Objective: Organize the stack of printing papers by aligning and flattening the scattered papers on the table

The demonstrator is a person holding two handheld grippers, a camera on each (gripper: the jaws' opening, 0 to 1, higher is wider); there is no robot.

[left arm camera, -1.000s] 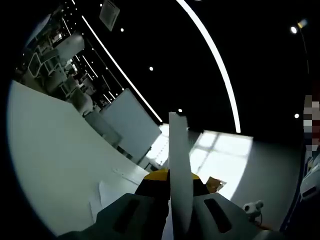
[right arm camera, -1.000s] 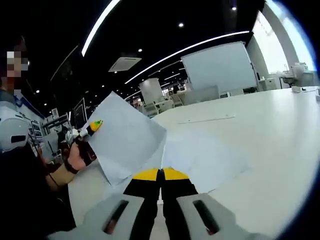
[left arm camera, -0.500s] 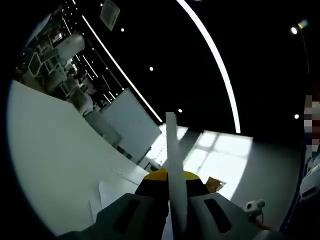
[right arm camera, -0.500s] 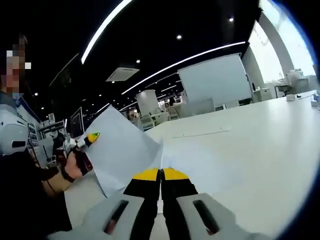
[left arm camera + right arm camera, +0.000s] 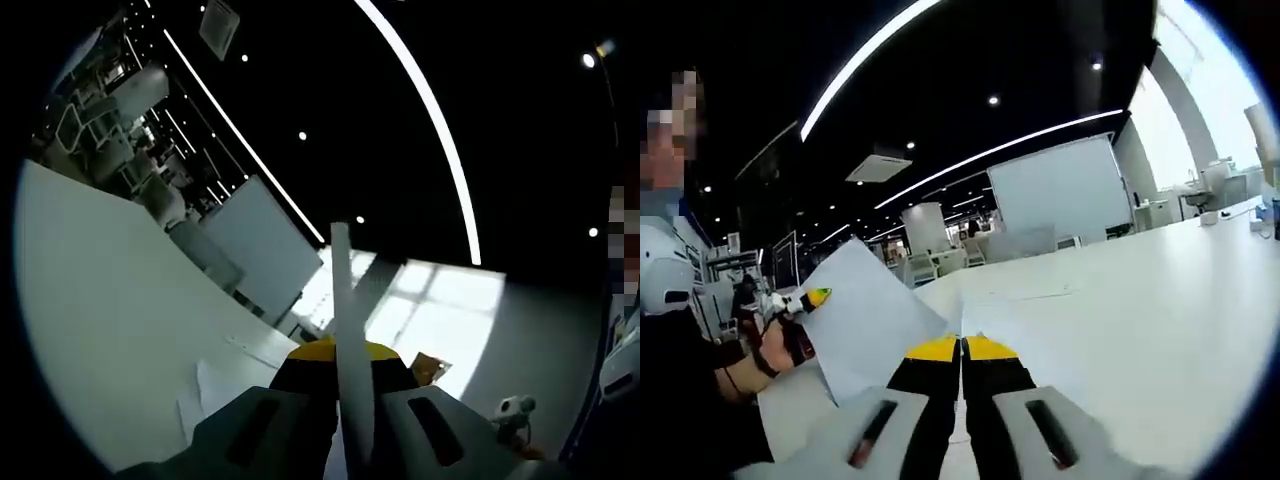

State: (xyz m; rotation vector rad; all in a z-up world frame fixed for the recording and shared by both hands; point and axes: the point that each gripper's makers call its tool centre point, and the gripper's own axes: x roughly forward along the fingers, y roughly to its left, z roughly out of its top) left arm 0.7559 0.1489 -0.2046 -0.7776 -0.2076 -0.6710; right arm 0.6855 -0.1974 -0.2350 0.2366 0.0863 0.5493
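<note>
Above desk [image 5: 1160, 300]; left claw [image 5: 345, 350] and right claw [image 5: 961, 345] pinch paper [image 5: 865, 325] at 9 o'clock | advice: lower level; square edges before release

Pretty contrasty lighting here. Most of the light is given off by long ceiling strips [image 5: 425, 110], which are blown out to pure white and bent into big arcs by the fisheye lens. The ceiling [image 5: 940, 80] around them is left almost black, dotted with small spotlights. In the left gripper view a window area [image 5: 440, 320] on the far side is overexposed, no detail kept. The white table [image 5: 1140, 300] is lit evenly, bright, with hardly any shadow seen on it. A sheet of paper [image 5: 865, 325] is rendered softly, slightly blurred. Straight lines get curved hard near the edges, and far furniture is left fuzzy.
</note>
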